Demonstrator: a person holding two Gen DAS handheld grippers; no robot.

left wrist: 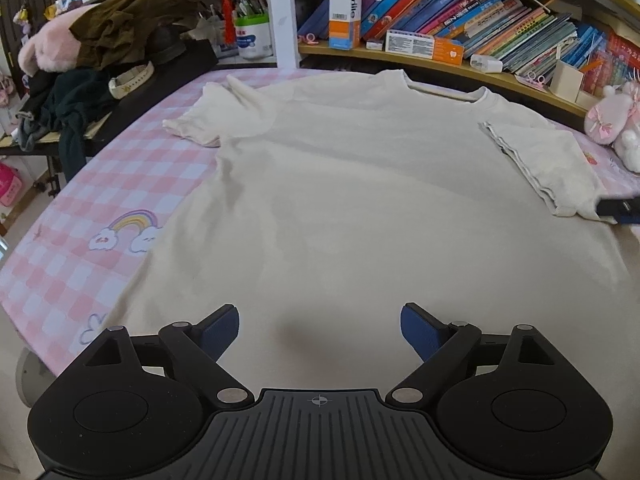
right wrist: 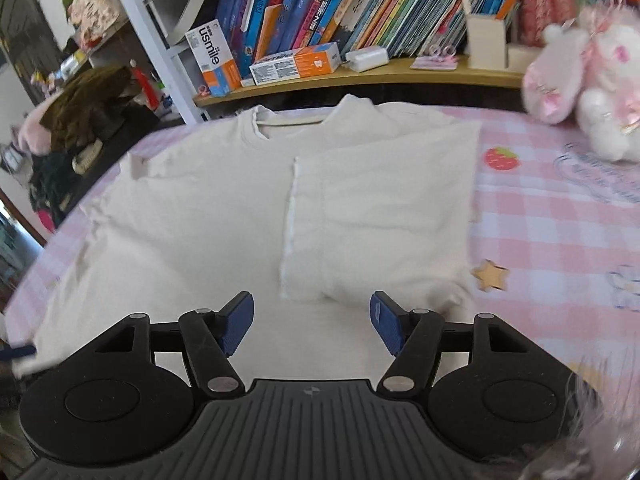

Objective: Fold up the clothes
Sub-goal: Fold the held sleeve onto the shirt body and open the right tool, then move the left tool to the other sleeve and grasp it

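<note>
A cream T-shirt lies flat on the pink checked sheet, collar toward the bookshelf. Its right sleeve is folded inward onto the body; the left sleeve lies spread out. My left gripper is open and empty above the shirt's lower hem. In the right wrist view the shirt and folded sleeve show too. My right gripper is open and empty just below the folded sleeve's lower edge. The right gripper's tip also shows in the left wrist view.
A bookshelf with books and boxes runs along the far edge. A pile of dark clothes and a pink plush sits on a black table at the left. A pink and white plush toy lies on the sheet at the right.
</note>
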